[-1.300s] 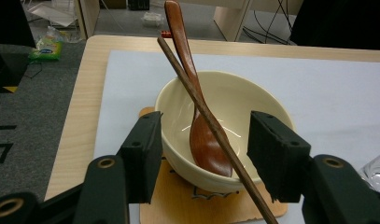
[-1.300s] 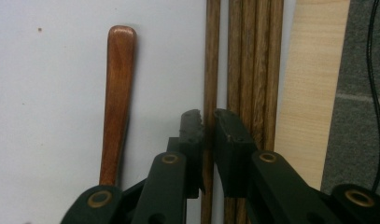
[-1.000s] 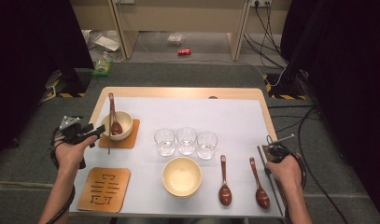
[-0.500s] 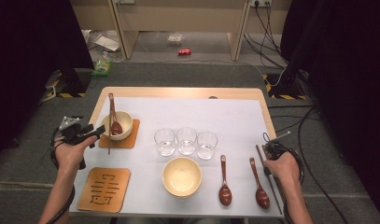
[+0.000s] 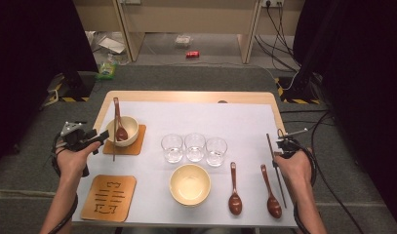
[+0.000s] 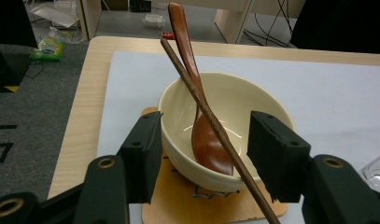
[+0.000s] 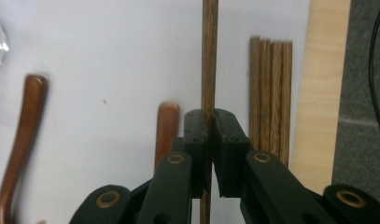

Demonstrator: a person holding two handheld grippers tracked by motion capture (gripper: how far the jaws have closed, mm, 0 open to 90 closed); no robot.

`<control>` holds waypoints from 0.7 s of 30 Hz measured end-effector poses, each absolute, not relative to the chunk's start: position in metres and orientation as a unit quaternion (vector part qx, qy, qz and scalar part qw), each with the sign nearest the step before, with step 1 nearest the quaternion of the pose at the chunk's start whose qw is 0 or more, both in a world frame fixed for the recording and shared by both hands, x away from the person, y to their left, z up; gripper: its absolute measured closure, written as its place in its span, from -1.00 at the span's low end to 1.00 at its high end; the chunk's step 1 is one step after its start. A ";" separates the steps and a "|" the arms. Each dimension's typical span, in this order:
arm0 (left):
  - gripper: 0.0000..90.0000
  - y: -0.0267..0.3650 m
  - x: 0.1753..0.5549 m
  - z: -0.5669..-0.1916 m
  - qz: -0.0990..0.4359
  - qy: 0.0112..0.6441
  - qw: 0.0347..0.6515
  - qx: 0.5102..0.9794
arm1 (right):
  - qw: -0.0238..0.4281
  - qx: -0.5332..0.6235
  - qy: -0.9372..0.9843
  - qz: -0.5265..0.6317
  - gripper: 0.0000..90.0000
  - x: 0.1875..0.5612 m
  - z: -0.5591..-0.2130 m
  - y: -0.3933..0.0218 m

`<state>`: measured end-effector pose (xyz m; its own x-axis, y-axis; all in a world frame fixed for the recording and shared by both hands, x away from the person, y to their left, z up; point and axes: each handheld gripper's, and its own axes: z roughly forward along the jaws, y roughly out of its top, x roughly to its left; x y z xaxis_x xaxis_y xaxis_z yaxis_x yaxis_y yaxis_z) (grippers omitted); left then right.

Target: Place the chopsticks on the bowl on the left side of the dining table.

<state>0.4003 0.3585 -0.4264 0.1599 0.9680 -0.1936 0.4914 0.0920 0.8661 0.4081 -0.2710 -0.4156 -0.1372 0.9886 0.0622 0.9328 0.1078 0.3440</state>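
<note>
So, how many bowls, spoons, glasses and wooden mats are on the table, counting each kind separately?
Bowls: 2
Spoons: 3
Glasses: 3
Wooden mats: 2
Total: 10

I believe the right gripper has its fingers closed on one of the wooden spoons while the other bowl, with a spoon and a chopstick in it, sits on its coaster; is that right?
Not quite: the right gripper has its fingers closed on a chopstick, not a spoon, as the right gripper view shows. The two spoons lie untouched on the table beside it. The rest holds: the bowl with a spoon and a chopstick in it sits on its coaster.
</note>
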 end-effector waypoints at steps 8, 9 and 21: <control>-0.01 0.359 0.400 -0.426 0.268 0.591 0.447 0.616 | 0.129 0.644 0.730 0.188 0.88 0.415 -0.400 -0.264; 0.00 0.359 0.400 -0.426 0.267 0.591 0.447 0.616 | 0.133 0.643 0.729 0.192 0.88 0.415 -0.398 -0.264; 0.00 0.360 0.398 -0.424 0.266 0.592 0.451 0.613 | 0.169 0.643 0.710 0.234 0.89 0.423 -0.385 -0.255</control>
